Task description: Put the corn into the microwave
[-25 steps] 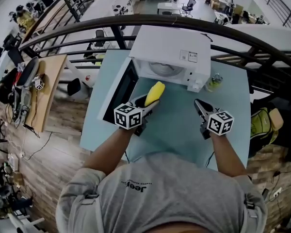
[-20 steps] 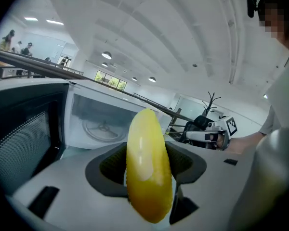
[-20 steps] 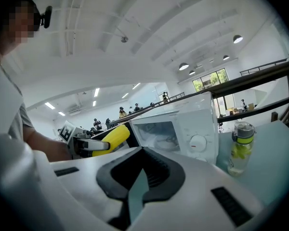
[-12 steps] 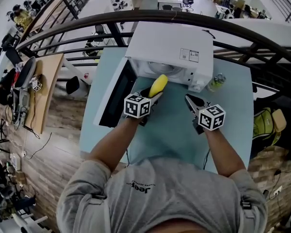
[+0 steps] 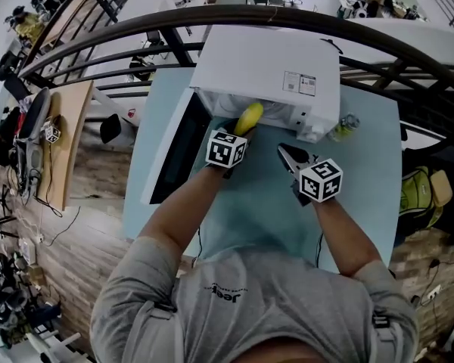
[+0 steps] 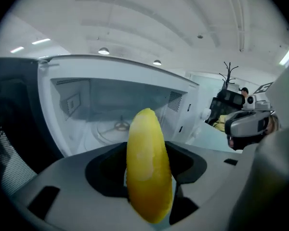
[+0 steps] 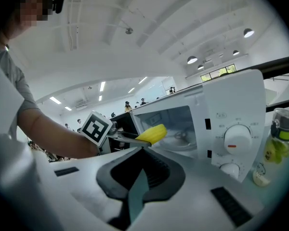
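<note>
L tongs (image 5: pixel 237 134): clamped on the corn (image 6: pixel 147 167), pads on its lower end, jaws fairly wide round the cob. Rest of the cob stuck out fwd past the tips, free end pointing at the cavity mouth. Not yet inside as far as I could judge.

R tongs (image 7: pixel 142 177): closed to a sliver, nothing btwn them, hovering over the bench (image 5: pixel 265 210) beside L.

Handling (judgement): cob looked light and stiff, w/ a smooth, rounded, tapering skin, so prob. slippery. An end grip lets it swivel or squirt out. Better purchase would be nearer the thick middle, pads across the short axis. Not fragile; a short drop onto the plate should be OK.

Containers:
- microwave (image 5: pixel 265 66), straight ahead of L tongs. The door (image 5: pixel 174 153) hung open to L tongs' left. Cavity was bare except for the turntable (image 6: pixel 115 126); no other food seen.
- bottle (image 7: pixel 277 138), to the right of R tongs, just beside the microwave's dials (image 7: pixel 237 141). Capped, w/ yellow-green contents; level not readable.
</note>
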A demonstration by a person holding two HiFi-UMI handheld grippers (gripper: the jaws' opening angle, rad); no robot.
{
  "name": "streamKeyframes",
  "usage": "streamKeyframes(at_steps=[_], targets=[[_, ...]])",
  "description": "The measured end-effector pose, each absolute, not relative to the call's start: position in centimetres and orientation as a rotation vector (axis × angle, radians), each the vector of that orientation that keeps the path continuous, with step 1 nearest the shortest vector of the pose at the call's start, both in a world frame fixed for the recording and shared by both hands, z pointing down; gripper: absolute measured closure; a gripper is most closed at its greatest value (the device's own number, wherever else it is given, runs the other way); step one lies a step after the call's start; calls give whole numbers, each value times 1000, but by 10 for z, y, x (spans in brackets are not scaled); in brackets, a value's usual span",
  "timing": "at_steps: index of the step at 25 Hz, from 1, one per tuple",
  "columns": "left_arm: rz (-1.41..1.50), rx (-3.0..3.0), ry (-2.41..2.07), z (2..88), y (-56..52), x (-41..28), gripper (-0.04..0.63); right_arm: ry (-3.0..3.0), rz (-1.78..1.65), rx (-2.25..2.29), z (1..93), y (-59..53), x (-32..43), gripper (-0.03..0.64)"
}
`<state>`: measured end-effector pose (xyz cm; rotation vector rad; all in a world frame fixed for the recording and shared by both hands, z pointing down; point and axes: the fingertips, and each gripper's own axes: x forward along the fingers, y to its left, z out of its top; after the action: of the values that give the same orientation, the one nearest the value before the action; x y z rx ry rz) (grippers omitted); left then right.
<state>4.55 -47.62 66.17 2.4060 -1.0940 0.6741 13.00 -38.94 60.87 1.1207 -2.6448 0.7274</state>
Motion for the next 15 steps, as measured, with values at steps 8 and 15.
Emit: streamKeyframes(at_steps=[8, 15], targets=[[767, 2377, -1177, 689, -521, 53, 347, -2586, 633, 1189, 634, -410, 127, 600], [880, 2420, -1218, 695, -561, 64, 347, -2572, 619, 1160, 651, -413, 122, 600]])
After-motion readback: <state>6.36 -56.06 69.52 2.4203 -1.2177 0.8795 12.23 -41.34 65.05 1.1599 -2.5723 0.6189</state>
